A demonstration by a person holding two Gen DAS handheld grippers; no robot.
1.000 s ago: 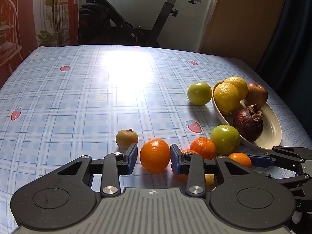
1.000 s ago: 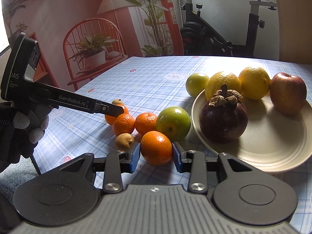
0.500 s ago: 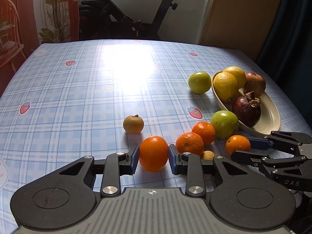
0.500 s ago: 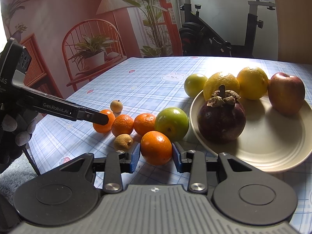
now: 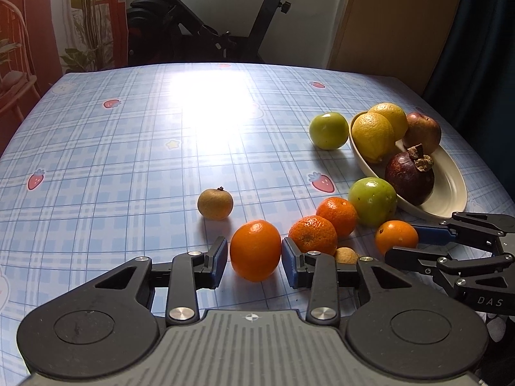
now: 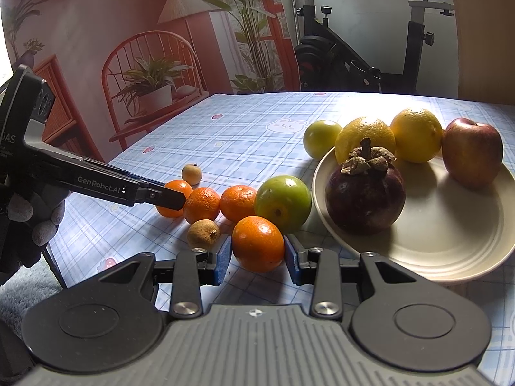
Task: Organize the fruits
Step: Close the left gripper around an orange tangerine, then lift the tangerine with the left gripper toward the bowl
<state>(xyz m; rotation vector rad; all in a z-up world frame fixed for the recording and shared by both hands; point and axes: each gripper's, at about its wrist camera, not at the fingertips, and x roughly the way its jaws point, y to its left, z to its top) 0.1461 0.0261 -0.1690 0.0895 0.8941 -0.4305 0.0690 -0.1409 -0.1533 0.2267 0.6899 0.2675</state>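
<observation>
My left gripper (image 5: 254, 257) is shut on an orange (image 5: 255, 250) that rests on the tablecloth; it also shows in the right wrist view (image 6: 170, 197). My right gripper (image 6: 257, 255) is shut on a second orange (image 6: 258, 243), seen in the left wrist view (image 5: 396, 237) too. Two mandarins (image 5: 313, 234) (image 5: 337, 212) and a green apple (image 5: 372, 201) lie between them. A cream plate (image 6: 450, 251) holds a mangosteen (image 6: 365, 193), two lemons (image 6: 416, 135) and a red apple (image 6: 472, 153).
A small brown fruit (image 5: 215, 204) lies alone left of the cluster, another (image 6: 203, 233) sits by my right gripper. A second green apple (image 5: 328, 130) rests behind the plate. An exercise bike (image 5: 206, 29) and a red chair (image 6: 151, 74) stand beyond the table.
My left gripper drew back toward the near edge with its orange, away from the small brown fruit. The right gripper and its orange stayed put.
</observation>
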